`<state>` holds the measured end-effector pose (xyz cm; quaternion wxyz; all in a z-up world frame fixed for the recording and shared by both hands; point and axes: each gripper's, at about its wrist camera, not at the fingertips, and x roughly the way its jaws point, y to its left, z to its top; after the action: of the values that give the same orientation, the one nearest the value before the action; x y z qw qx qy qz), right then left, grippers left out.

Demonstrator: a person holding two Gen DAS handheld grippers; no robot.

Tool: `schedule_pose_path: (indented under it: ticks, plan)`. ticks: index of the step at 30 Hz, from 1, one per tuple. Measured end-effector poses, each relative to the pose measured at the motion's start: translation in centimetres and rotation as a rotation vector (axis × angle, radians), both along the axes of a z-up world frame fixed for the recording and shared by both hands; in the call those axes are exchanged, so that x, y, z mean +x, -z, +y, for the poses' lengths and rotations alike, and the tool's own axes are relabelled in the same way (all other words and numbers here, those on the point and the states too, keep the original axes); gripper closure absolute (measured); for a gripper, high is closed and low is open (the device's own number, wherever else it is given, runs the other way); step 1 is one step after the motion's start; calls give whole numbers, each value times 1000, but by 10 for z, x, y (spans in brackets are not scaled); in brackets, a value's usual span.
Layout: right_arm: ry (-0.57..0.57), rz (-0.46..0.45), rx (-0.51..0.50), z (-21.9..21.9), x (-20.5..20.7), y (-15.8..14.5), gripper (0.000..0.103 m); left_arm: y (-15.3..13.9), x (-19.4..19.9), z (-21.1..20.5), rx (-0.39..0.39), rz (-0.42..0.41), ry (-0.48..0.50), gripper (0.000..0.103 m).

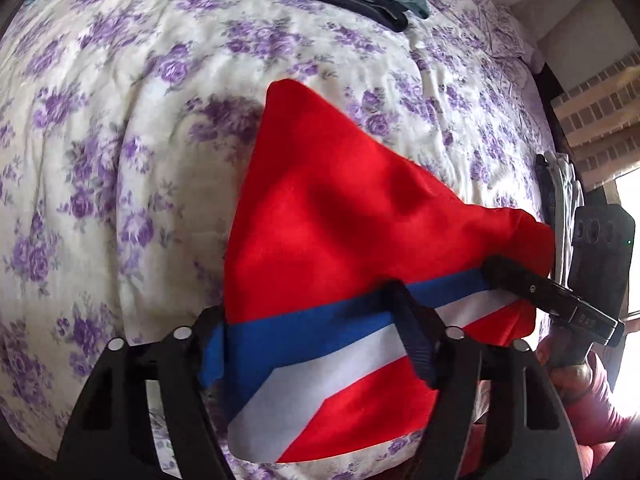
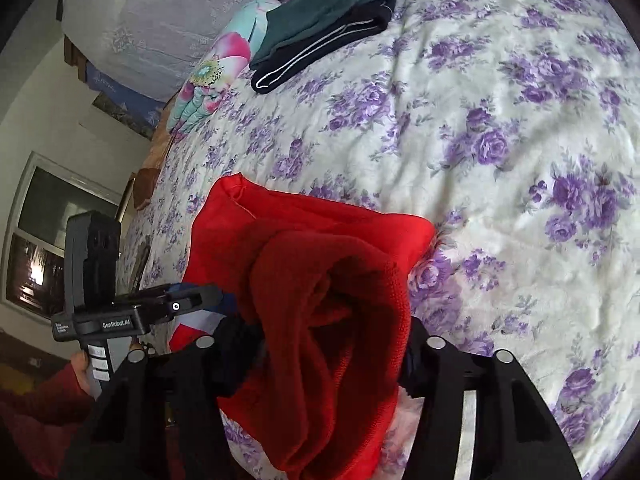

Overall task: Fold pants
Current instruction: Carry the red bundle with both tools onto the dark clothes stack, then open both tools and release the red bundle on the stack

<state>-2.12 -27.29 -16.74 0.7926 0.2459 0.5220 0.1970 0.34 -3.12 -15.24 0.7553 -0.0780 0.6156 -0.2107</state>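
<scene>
Both claws, left claw [image 1: 316, 332] and right claw [image 2: 320, 344], grip the red knit pants with blue-white stripe [image 1: 340, 208]; lower evenly onto the floral bed [image 1: 120, 160], edges aligned.

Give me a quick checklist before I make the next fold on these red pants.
1. Left gripper has the pants striped edge between its fingers: ok.
2. Right gripper has bunched red fabric between its fingers: ok.
3. Firm pinch on both: cannot tell.
4. Fabric flat and smooth: not ok, it bunches at the right gripper.
5. Bedspread beyond the pants free: ok.
6. Folded dark clothes well apart: ok.
</scene>
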Motion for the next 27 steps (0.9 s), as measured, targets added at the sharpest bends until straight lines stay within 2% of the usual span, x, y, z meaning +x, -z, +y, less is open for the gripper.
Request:
schedule_pose_path:
  ticks: [2,3,4,5,7,10,14,17,19,21,22,23,25,27]
  plan:
    - [19,-4,9,-1,1,-13,56,-10,4,-2,23,-28,40,62]
    - [19,-12,2,-3,3,-21,57,-15,7,1,19,-30,46,67]
    - [13,-25,-10,-1,9,-30,57,-20,12,4,-3,-26,44,78]
    - [4,-46,-28,1,17,-41,57,-28,19,8,-51,-28,44,84]
    - [-10,-102,-52,-5,38,-64,57,-51,39,9,-77,-86,46,84]
    - [3,-192,-50,-9,92,-100,57,-89,86,8,-81,-230,53,84]
    - [24,-298,-62,-12,181,-141,57,-125,177,13,-128,-335,9,84]
    - [25,-357,-110,-11,251,-164,57,-138,246,9,-99,-400,-10,84]
    - [37,-359,-146,-9,297,-167,57,-139,289,0,-62,-409,-22,83]
    - [59,-340,-208,-8,338,-159,49,-131,329,-8,-15,-398,-41,78]
    - [58,-310,-268,-6,356,-149,38,-123,346,-13,28,-391,-46,69]
    - [69,-276,-355,-5,372,-139,37,-111,361,-16,94,-383,-63,60]
    - [117,-269,-474,-9,380,-128,37,-87,377,-16,182,-349,-94,58]
    - [188,-332,-460,-19,366,-137,37,-75,381,-6,180,-293,-103,58]
